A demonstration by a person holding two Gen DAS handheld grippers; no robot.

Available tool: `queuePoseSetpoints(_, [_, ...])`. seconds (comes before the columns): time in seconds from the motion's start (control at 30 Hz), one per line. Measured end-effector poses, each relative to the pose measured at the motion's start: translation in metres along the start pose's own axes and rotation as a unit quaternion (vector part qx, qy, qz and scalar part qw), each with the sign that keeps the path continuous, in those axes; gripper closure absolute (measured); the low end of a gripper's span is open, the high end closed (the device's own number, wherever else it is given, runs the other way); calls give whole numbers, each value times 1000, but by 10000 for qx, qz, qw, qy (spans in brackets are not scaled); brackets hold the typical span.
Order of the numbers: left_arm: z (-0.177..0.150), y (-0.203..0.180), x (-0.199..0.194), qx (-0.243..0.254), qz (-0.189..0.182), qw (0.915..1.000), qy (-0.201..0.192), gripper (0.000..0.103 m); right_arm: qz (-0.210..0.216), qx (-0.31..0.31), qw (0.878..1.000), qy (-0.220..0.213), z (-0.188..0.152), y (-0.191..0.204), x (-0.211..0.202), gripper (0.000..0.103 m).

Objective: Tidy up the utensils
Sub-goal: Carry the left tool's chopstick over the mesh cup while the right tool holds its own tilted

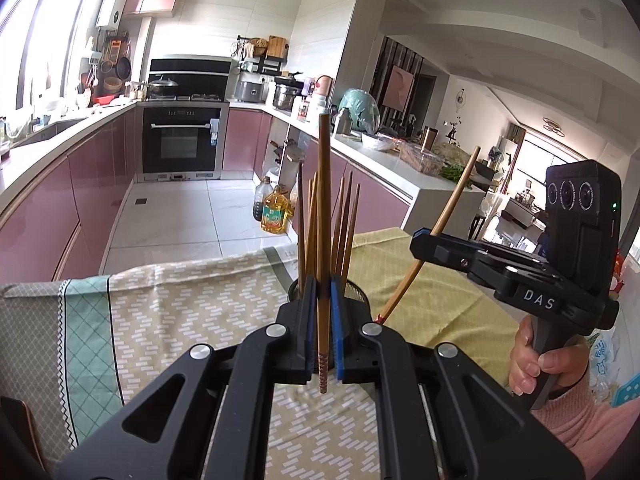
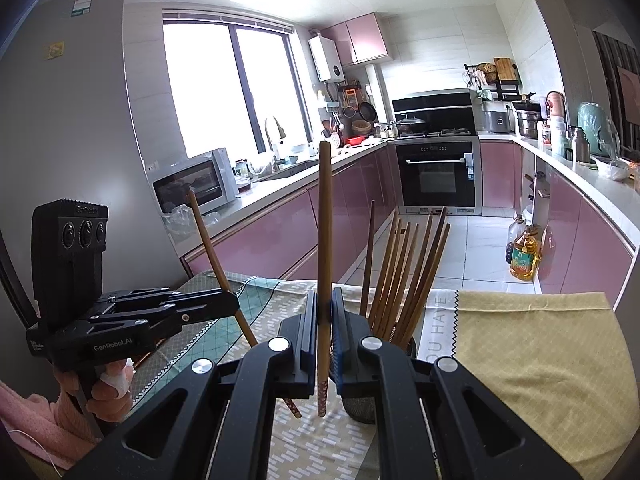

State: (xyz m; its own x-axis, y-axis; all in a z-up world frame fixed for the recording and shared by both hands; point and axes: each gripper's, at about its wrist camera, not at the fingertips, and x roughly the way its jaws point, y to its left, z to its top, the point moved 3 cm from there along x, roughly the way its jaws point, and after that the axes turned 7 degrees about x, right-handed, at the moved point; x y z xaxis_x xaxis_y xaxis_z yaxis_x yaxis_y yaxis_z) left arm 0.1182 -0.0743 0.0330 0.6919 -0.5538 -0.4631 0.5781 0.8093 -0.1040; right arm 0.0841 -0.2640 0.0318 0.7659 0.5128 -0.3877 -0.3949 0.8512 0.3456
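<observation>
Holding one chopstick each, left gripper (image 1: 323, 312) and right gripper (image 2: 325, 320) clamp theirs upright just before the mesh holder (image 2: 362, 408) of chopsticks (image 2: 404, 276) on the desk (image 2: 540, 360); next: lower both in.

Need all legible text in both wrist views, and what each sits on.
"DAS": side of the right claw body, left wrist view.
"GenRobot.AI": side of the left claw body, right wrist view.
"OU HAVE": white cloth strip, cut off at its start.
Fridge sticker, oil bottle label: too small to read.
</observation>
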Motion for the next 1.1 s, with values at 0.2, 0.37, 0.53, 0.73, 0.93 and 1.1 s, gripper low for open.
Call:
queuePoseSetpoints(0.2, [13, -2, -5, 57, 15, 9999, -151, 95, -5, -46, 10000, -71, 7, 0, -1, 97])
queuePoseSetpoints(0.37, [23, -5, -7, 66, 23, 9996, -264, 95, 2, -57, 9999, -143, 13, -1, -3, 97])
queuePoseSetpoints(0.53, [31, -7, -7, 77, -1, 9993, -353, 95, 9, -62, 9998, -213, 18, -2, -4, 97])
queuePoseSetpoints(0.73, [35, -7, -6, 66, -19, 9992, -397, 95, 10, -101, 9996, -268, 25, -2, -3, 97])
queuePoseSetpoints(0.93, [39, -8, -1, 72, -15, 9991, -411, 95, 17, -109, 9995, -294, 28, -3, -3, 97])
queuePoseSetpoints(1.1, [40, -9, 2, 83, 13, 9991, -417, 95, -2, -105, 9995, -302, 30, -3, -2, 97])
